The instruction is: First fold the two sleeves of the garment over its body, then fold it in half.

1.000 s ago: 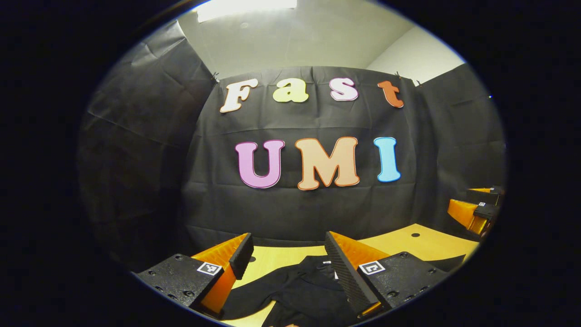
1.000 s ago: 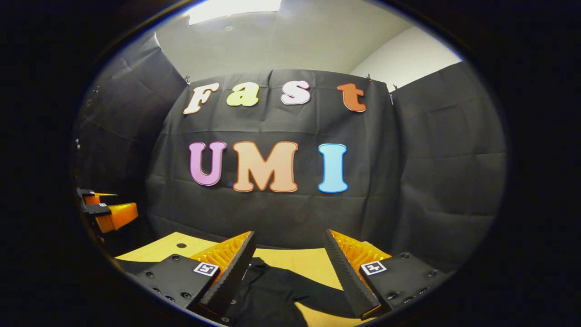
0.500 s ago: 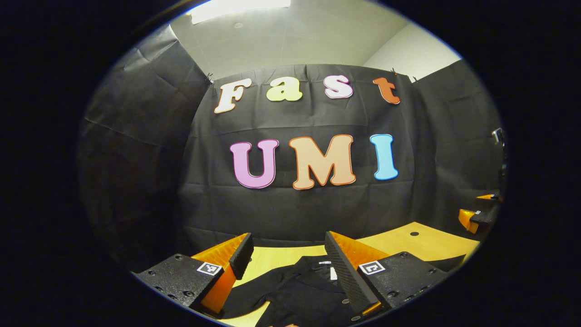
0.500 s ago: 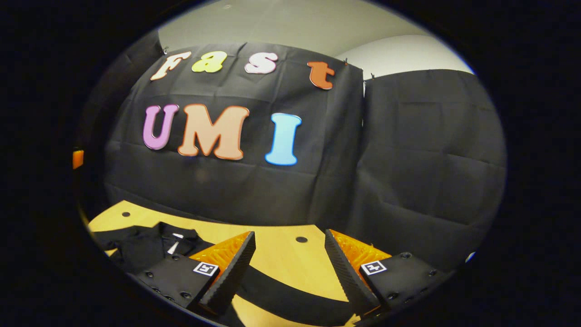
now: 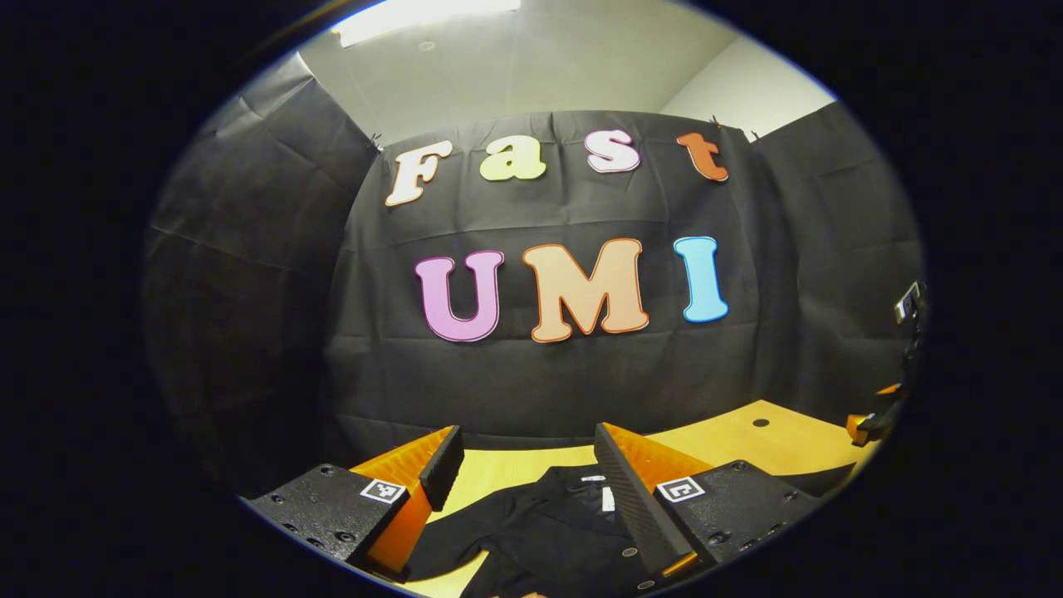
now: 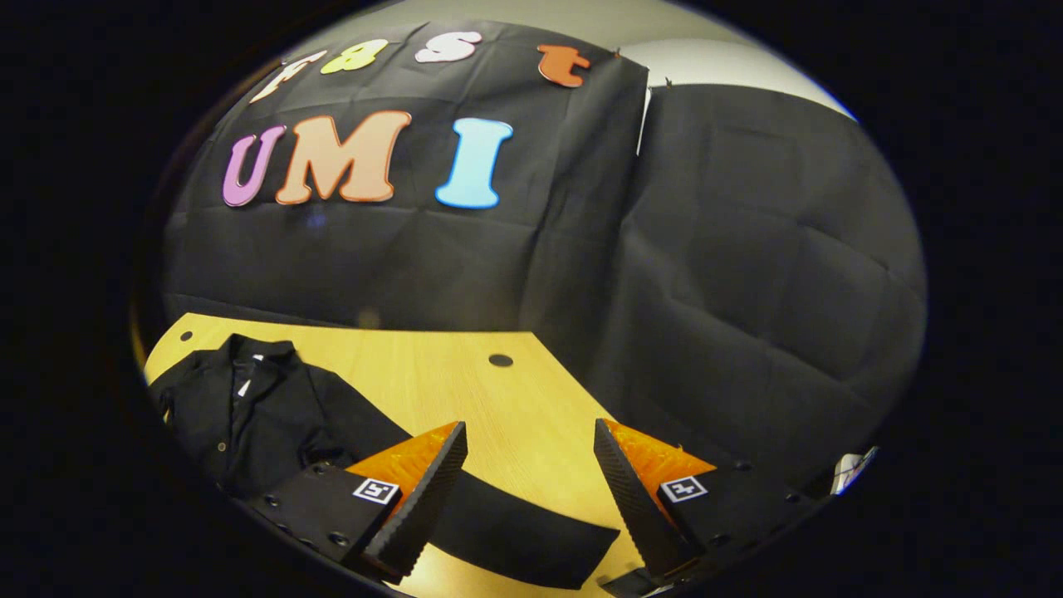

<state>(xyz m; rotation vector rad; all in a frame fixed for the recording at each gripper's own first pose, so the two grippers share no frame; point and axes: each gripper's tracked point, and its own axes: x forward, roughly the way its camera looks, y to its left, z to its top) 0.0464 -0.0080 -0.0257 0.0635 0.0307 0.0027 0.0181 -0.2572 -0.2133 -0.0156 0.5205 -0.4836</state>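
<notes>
Right gripper view has the right gripper (image 6: 530,498) with its fingers spread wide above the yellow table (image 6: 465,390), pinching nothing; the black garment (image 6: 266,415) lies flat to the left, one sleeve (image 6: 515,536) stretched out beneath the fingers. Left gripper view has the left gripper (image 5: 519,490) likewise spread, above the garment's collar (image 5: 581,490).

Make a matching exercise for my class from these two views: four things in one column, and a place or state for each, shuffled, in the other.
1. shirt
2. sleeve
3. right gripper
4. table

a. open, above the sleeve's end
b. pale wood with round holes
c. stretched flat, not yet folded
d. black, collar toward the booth wall

Pairs: 1-d, 2-c, 3-a, 4-b
</notes>
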